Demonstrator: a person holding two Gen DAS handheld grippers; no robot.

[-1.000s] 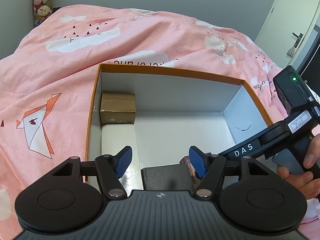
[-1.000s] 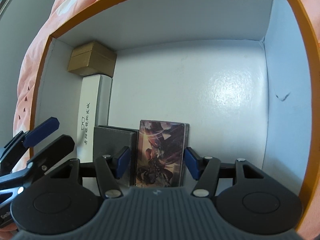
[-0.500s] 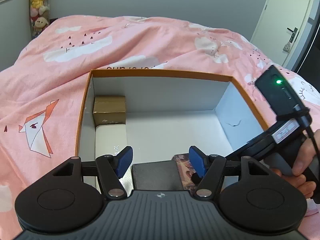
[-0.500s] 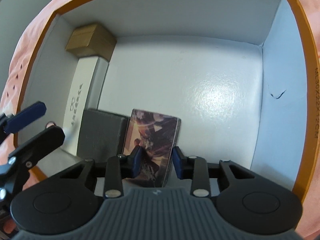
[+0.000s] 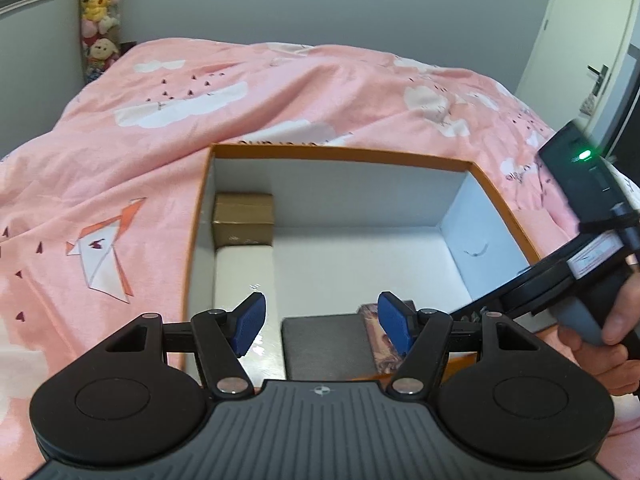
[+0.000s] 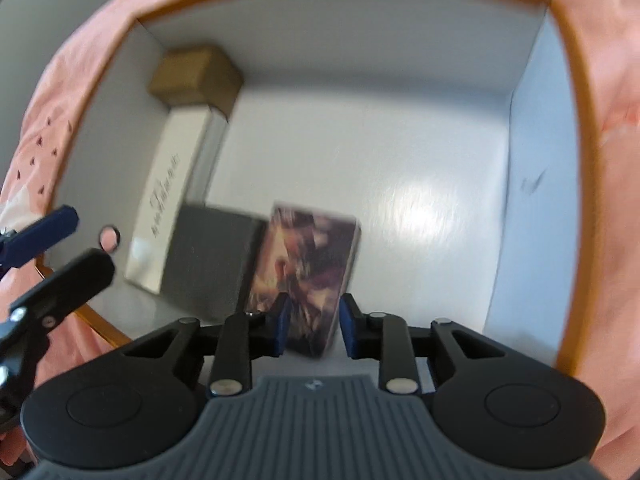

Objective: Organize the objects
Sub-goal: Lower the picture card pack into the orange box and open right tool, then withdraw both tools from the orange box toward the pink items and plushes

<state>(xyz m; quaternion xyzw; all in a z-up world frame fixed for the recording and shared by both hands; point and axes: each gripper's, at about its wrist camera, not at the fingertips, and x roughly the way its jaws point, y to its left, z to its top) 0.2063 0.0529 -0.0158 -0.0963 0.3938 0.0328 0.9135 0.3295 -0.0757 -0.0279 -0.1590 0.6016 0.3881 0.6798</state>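
An orange-rimmed box (image 5: 340, 154) with a white inside lies on the pink bed. In it are a brown carton (image 5: 243, 218) in the far left corner, a long white box (image 5: 243, 276) along the left wall, a grey box (image 5: 324, 340) and a picture-printed box (image 6: 306, 272) near the front. My right gripper (image 6: 314, 330) hangs above the picture-printed box with its fingers narrowly parted; the view is blurred and a grip cannot be told. My left gripper (image 5: 322, 322) is open and empty above the box's front edge.
The pink quilt (image 5: 280, 92) surrounds the box on all sides. Plush toys (image 5: 98, 12) hang at the far left wall. A white door (image 5: 588, 40) stands at the far right. The right half of the box floor (image 6: 420, 208) is bare.
My right gripper has narrowed its fingers and risen away from the box floor. My left gripper has pulled back and up, staying open.
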